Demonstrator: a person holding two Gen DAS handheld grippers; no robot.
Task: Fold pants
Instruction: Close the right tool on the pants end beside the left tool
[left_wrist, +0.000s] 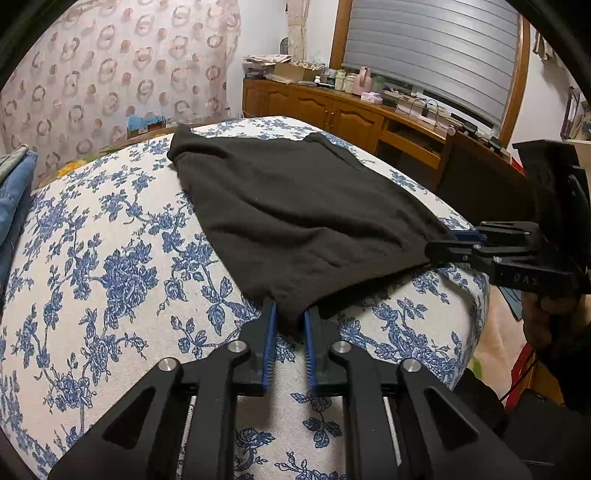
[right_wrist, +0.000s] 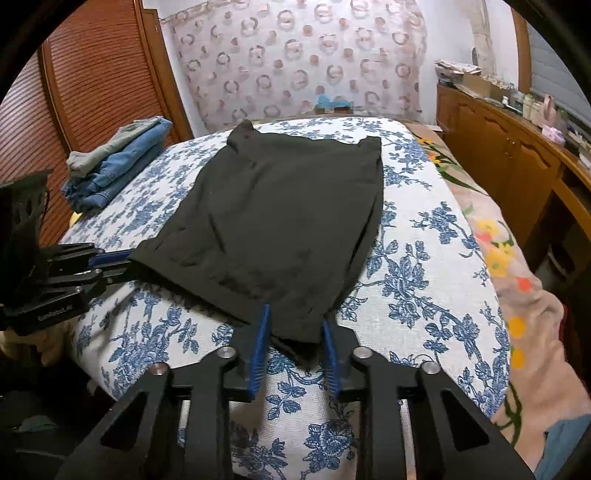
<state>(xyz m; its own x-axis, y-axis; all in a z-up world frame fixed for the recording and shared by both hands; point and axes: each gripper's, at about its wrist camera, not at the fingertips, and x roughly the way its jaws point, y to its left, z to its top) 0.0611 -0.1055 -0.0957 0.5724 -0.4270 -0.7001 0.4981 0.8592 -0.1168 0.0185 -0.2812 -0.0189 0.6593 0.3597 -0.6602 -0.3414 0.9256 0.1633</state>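
The black pants (left_wrist: 295, 214) (right_wrist: 280, 214) lie flat, folded into a broad rectangle, on a bed with a blue-flowered white cover (left_wrist: 110, 258) (right_wrist: 424, 277). My left gripper (left_wrist: 290, 321) is shut on the near left corner of the pants, with dark cloth bunched between its blue pads. Seen from the side in the right wrist view, the left gripper (right_wrist: 129, 262) pinches that corner low over the bed. My right gripper (right_wrist: 295, 328) is shut on the near right corner. In the left wrist view the right gripper (left_wrist: 432, 251) clamps the hem edge.
A pile of folded jeans (right_wrist: 118, 158) (left_wrist: 14, 192) sits at the bed's far left. A pink flowered blanket (right_wrist: 517, 295) lies along the right side. A wooden sideboard (left_wrist: 332, 110) (right_wrist: 498, 147) with clutter stands to the right. Louvred wooden doors (right_wrist: 92, 74) stand left.
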